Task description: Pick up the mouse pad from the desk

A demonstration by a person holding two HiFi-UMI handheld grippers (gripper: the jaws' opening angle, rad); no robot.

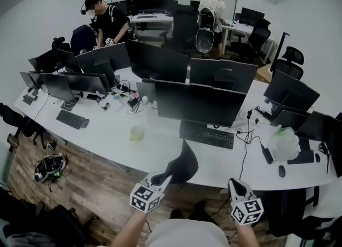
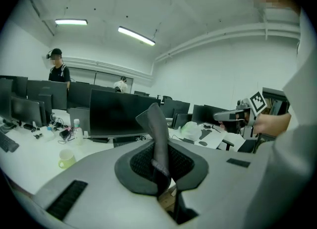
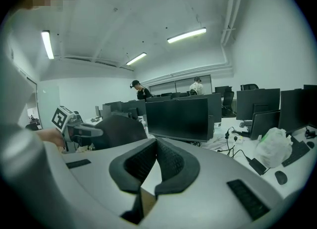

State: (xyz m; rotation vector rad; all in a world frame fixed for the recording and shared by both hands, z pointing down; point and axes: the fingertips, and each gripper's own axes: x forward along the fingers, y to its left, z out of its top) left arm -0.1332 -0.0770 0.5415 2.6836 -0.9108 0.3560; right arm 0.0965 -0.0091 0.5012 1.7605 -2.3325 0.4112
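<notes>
The black mouse pad [image 1: 184, 167] hangs in the air above the front edge of the white desk [image 1: 160, 149], bent and standing on edge. My left gripper [image 1: 163, 179] is shut on its lower edge. In the left gripper view the pad [image 2: 157, 126] rises upright from between the jaws [image 2: 159, 166]. My right gripper [image 1: 236, 184] is to the right of the pad, apart from it. Its jaws are shut with nothing between them [image 3: 154, 146]. From the right gripper view the pad [image 3: 116, 131] shows as a dark shape at the left, beside the left gripper [image 3: 81, 130].
A black keyboard [image 1: 207, 134] lies before a row of dark monitors [image 1: 195, 103]. A yellow-green mug [image 1: 137, 132] stands to the left. A white plastic bag [image 1: 283, 143], cables and a mouse [image 1: 281, 170] sit at the right. Two people stand at the far desks.
</notes>
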